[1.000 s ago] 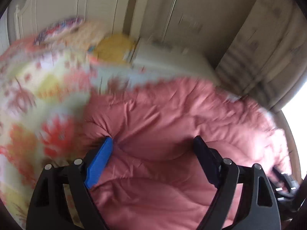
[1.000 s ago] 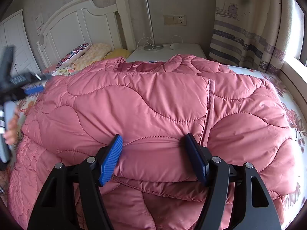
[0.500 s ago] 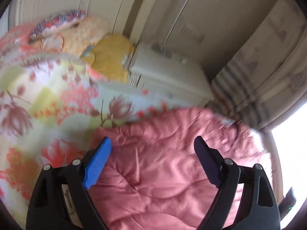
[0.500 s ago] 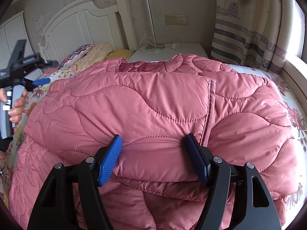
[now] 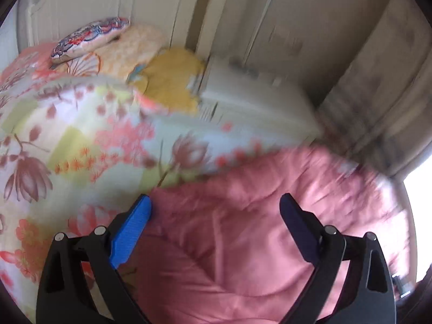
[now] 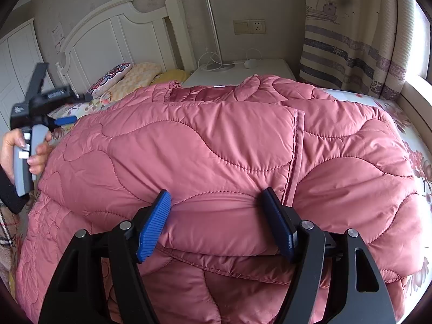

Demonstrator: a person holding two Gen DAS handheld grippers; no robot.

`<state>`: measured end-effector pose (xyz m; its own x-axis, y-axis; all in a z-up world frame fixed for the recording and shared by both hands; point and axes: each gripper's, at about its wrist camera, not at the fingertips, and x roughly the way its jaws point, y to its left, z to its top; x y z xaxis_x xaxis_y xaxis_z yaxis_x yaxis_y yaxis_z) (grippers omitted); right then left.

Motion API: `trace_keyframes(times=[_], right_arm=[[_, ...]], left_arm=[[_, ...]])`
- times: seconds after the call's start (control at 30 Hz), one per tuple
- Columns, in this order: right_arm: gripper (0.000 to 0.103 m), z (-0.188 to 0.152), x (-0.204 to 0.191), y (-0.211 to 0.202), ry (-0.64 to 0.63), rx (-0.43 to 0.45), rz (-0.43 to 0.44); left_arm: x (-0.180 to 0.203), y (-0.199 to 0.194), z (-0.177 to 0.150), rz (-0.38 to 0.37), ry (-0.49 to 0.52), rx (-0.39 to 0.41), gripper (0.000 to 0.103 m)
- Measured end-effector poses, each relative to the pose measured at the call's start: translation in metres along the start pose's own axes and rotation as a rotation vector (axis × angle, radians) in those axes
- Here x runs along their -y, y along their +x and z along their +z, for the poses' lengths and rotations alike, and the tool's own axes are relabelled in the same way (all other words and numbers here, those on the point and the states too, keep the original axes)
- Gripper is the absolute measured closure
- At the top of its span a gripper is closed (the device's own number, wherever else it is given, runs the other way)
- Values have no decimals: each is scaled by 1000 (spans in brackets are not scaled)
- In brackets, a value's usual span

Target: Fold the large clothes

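Across the bed [image 6: 417,145], a pink quilted jacket [image 6: 216,148] is spread and folded over on itself, its doubled lower edge lying at six o'clock in the right wrist view. The right claw [image 6: 218,224] is seen with its blue pads [image 6: 154,229] on either side of that thick folded edge; the padding fills the gap and both pads touch fabric, so the claw is clamped on the jacket. The layers under the fold are hidden by the claw's black frame.

In the left wrist view, the jacket [image 5: 243,243] is found from five to seven o'clock, beneath and between the fingers [image 5: 129,232] of the left claw [image 5: 216,216]. These are set wide apart and nothing is gripped; whether the tips touch the fabric cannot be told, as the view is smeared by motion. The floral bedspread [image 5: 67,140] is seen at nine o'clock, pillows [image 5: 91,37] at eleven o'clock, a white nightstand [image 5: 256,102] near one o'clock.

In the right wrist view, the left claw [image 6: 64,120] is held by a hand [image 6: 16,148] at nine o'clock, just beside the jacket's edge and raised off it. The headboard [image 6: 108,35] stands at eleven o'clock, the curtain [image 6: 351,40] at two o'clock. The jacket's far collar is partly hidden by its own folds.
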<state>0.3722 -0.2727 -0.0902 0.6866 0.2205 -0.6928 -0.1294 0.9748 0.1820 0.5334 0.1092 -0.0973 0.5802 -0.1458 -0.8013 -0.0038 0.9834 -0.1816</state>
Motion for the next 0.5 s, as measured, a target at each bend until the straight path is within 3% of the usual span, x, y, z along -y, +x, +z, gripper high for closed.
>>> trace_keyframes(times=[0.03, 0.07, 0.13, 0.17, 0.27, 0.33, 0.43, 0.5], right_arm=[[35, 0, 0, 0, -1, 1, 5], [35, 0, -1, 0, -2, 0, 4], [35, 0, 0, 0, -1, 1, 0], [35, 0, 0, 0, 2, 1, 0], [35, 0, 1, -1, 5, 2, 5], [35, 0, 1, -1, 6, 1, 6], [35, 0, 1, -1, 7, 1, 6], [35, 0, 1, -1, 6, 2, 6]], left_arm=[[1, 10, -7, 33, 32, -16, 6], [-3, 13, -10, 7, 14, -21, 7], [-12, 1, -9, -1, -50, 32, 7], [-14, -14, -9, 37, -75, 88, 7], [2, -63, -20, -19, -6, 224, 7], [20, -85, -37, -45, 81, 274, 6], [50, -74, -67, 28, 257, 219, 3], [54, -38, -80, 58, 302, 96, 2]])
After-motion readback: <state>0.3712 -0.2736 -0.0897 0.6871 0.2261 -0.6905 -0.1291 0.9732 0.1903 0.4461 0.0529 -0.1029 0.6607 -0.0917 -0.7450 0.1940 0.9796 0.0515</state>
